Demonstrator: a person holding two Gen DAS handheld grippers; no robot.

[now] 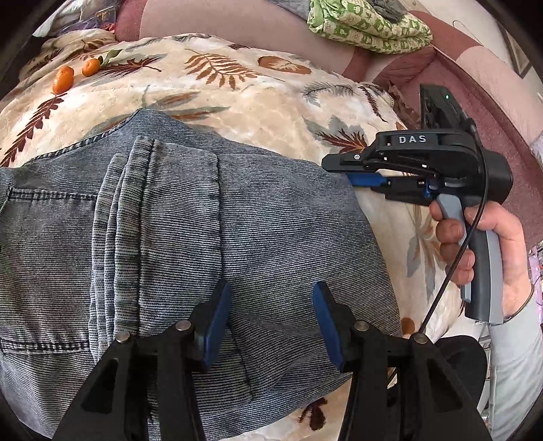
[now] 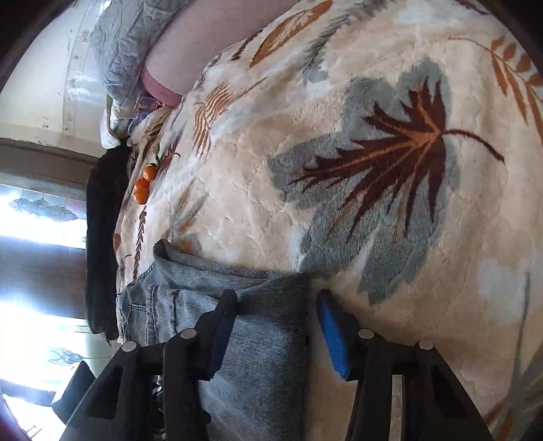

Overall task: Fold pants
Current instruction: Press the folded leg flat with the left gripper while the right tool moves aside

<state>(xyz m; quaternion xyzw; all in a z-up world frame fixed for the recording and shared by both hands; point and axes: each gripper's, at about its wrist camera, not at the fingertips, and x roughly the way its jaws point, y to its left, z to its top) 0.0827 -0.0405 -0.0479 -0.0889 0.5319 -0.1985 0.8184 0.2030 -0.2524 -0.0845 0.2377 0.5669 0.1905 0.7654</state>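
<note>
Blue denim pants (image 1: 190,237) lie folded over on a cream blanket with a leaf print (image 1: 237,88). My left gripper (image 1: 271,322) is open and hovers just over the pants' near part, with cloth showing between its blue pads. My right gripper (image 1: 353,176) is at the pants' right edge, turned on its side. In the right wrist view the right gripper (image 2: 276,325) is open, with the folded edge of the pants (image 2: 264,339) lying between its fingers, one pad on the denim and the other on the blanket.
Two small oranges (image 1: 64,79) lie on the blanket at the far left, also seen in the right wrist view (image 2: 142,190). A green patterned cloth (image 1: 366,27) sits on the pink sofa back. A bright window (image 2: 37,220) is to the left.
</note>
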